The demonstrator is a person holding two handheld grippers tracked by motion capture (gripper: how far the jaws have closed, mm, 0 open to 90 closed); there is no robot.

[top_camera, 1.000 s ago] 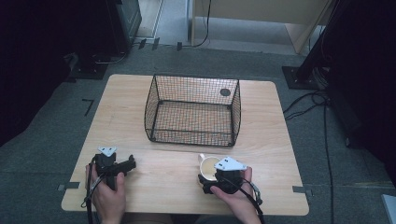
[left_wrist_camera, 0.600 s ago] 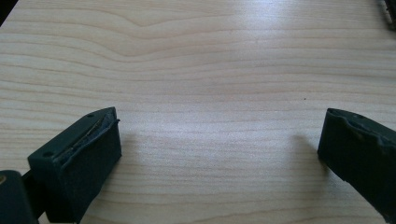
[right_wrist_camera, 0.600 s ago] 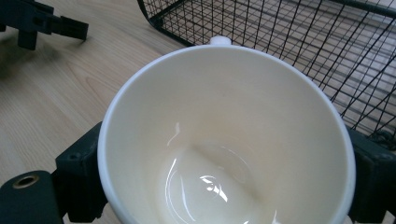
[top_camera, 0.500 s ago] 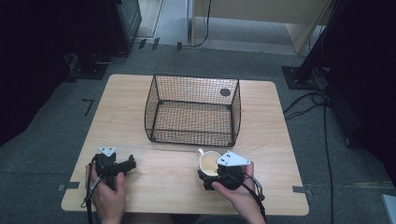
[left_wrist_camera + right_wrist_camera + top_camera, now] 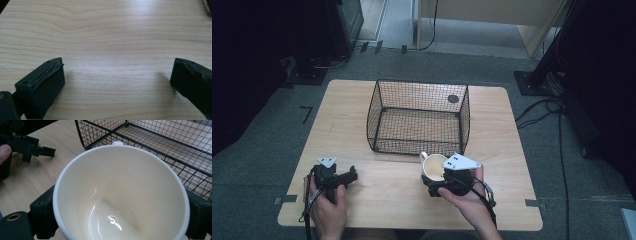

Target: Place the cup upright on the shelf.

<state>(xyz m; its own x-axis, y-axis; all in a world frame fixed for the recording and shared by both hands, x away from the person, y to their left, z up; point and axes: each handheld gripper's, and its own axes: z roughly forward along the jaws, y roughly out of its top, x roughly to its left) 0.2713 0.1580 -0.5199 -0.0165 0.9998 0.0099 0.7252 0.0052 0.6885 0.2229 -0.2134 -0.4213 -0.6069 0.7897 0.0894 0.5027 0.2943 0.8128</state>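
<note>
High view: the right gripper (image 5: 438, 186) clamps a cream mug (image 5: 435, 166) just before the wire basket (image 5: 419, 116); the left gripper (image 5: 348, 177) rests apart on the table (image 5: 512, 150). Left gripper view: its 2 jaws gape wide over bare wood. Right gripper view: the mug's glossy inside, a jaw against either wall.

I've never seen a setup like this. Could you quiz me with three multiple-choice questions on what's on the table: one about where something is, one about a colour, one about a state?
1. Where is the mug?
A. inside the basket
B. just outside the wire basket, on its near side
C. on the floor

2. What colour is the mug?
A. cream
B. red
C. blue

3. How is the left claw?
A. shut on the mug
B. open, holding nothing
C. gripping the basket

Answers: 1 B, the high view shows it in front of the basket wall, in the right claw. 2 A, its inside shows cream. 3 B, bare table lies between its parted jaws.
</note>
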